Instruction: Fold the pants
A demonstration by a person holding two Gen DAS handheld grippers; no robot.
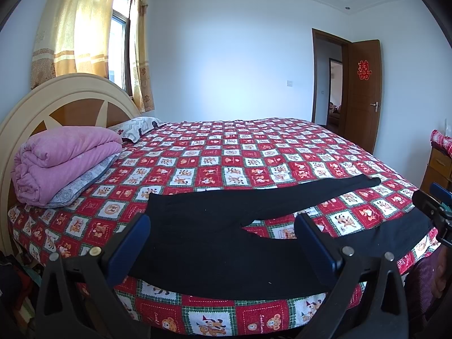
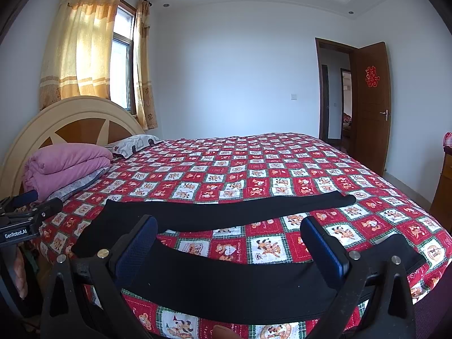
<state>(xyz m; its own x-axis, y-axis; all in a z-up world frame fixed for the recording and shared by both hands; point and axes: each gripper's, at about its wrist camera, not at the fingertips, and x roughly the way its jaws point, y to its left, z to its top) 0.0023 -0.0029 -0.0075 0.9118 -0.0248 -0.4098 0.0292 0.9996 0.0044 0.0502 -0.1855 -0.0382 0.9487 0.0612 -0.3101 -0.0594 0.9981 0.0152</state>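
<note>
Lying flat along the near edge of the bed [image 1: 254, 152], the black pants [image 1: 212, 240] have their legs spread apart toward the right, with wide patterned bedspread beyond them. A folded pink quilt [image 1: 65, 163] sits by the headboard [image 1: 56, 96], and an open door [image 1: 364, 93] stands in the far wall. The left gripper [image 1: 223, 243] and the right gripper [image 2: 228, 245] both hover over the pants with jaws spread wide, grasping nothing.
</note>
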